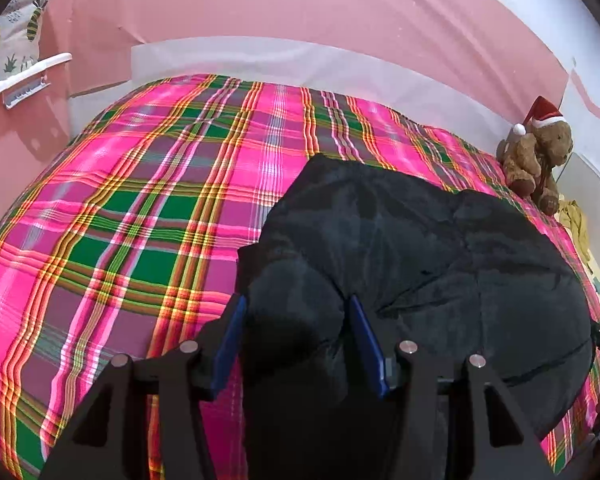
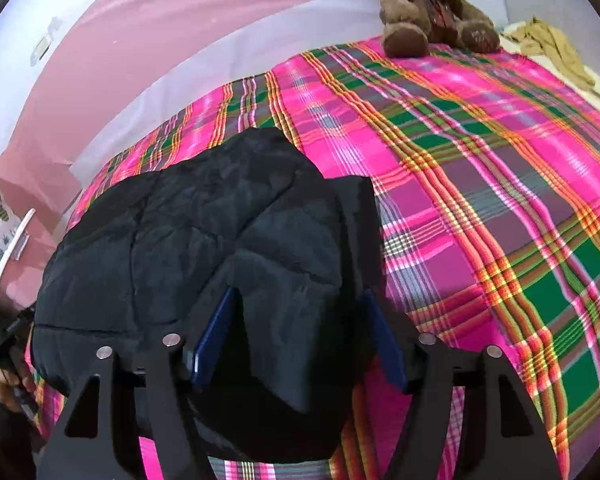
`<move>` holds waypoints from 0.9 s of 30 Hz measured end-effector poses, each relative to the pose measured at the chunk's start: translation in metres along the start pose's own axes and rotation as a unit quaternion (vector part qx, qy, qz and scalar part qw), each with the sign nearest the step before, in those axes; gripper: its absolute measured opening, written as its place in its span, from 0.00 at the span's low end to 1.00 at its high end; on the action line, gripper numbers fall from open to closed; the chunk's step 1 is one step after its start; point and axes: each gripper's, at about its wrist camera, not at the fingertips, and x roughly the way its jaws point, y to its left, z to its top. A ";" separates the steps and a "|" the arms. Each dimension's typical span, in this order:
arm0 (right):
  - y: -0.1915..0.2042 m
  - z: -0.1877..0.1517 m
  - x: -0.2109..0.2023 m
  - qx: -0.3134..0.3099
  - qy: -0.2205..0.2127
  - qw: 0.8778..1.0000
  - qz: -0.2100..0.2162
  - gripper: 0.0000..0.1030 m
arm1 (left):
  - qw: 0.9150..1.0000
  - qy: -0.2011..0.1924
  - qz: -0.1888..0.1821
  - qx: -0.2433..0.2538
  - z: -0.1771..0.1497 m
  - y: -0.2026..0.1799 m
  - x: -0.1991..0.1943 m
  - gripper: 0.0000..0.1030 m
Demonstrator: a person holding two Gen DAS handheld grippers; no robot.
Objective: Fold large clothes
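Puffy quilted black jacket [image 1: 440, 248] (matte) — plaid bedspread [image 1: 140, 208]

A home bedroom; a bed [image 1: 112, 216] spread with a bright pink, green and orange plaid cover fills both views; a brown teddy bear [image 1: 538, 160] in a red Santa hat sits at its far right corner; a pink and white wall [image 1: 300, 8] runs behind; a pineapple-print cushion [image 1: 16, 40] rests on a white chair at far left; crumpled yellowish cloth [image 2: 556, 48] lies just beside the bear.
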 end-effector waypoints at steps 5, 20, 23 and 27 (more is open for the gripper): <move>0.001 0.001 0.000 -0.004 0.000 1.000 0.001 0.64 | 1.000 0.001 0.006 0.007 0.000 -0.004 0.002 0.54; -0.008 0.008 0.016 0.026 0.026 0.999 0.018 0.68 | 1.000 0.018 -0.012 -0.007 0.007 0.002 0.010 0.56; -0.008 0.004 0.012 0.024 0.031 0.999 0.018 0.68 | 0.998 0.026 -0.038 -0.034 0.003 0.014 0.007 0.56; -0.007 -0.002 0.005 0.027 0.032 0.999 0.018 0.68 | 0.997 0.031 -0.054 -0.051 -0.006 0.021 0.001 0.56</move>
